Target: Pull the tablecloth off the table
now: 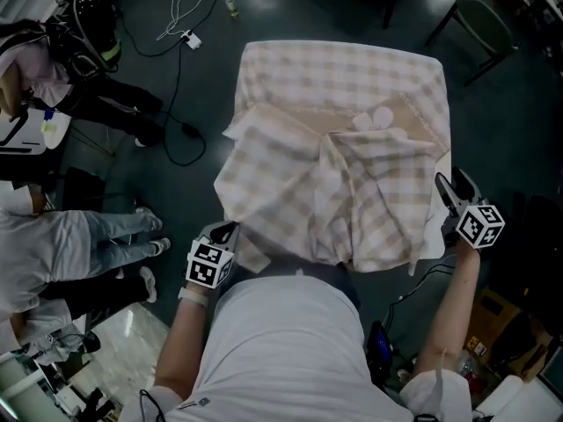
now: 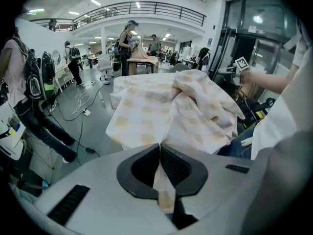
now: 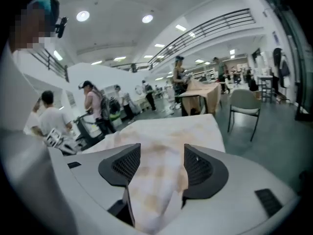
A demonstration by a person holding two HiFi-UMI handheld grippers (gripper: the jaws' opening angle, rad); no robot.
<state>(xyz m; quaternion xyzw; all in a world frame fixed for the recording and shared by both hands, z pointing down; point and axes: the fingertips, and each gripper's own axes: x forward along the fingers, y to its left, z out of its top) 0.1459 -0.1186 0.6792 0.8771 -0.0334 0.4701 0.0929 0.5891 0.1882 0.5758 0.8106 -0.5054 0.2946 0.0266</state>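
Note:
A beige-and-white checked tablecloth covers the table, which is hidden under it. Its near half is bunched and folded back in loose ridges, and its near edge hangs toward me. My left gripper sits at the cloth's near left corner. In the left gripper view the jaws stand together, shut on a thin fold of tablecloth. My right gripper is raised at the cloth's near right edge. Its jaws stand wide apart, open, with a loose bundle of tablecloth lying between them.
People stand close on the left, beside equipment. A cable and power strip lie on the dark floor beyond the table. A chair stands at the far right. Boxes and bags crowd the floor at my right side.

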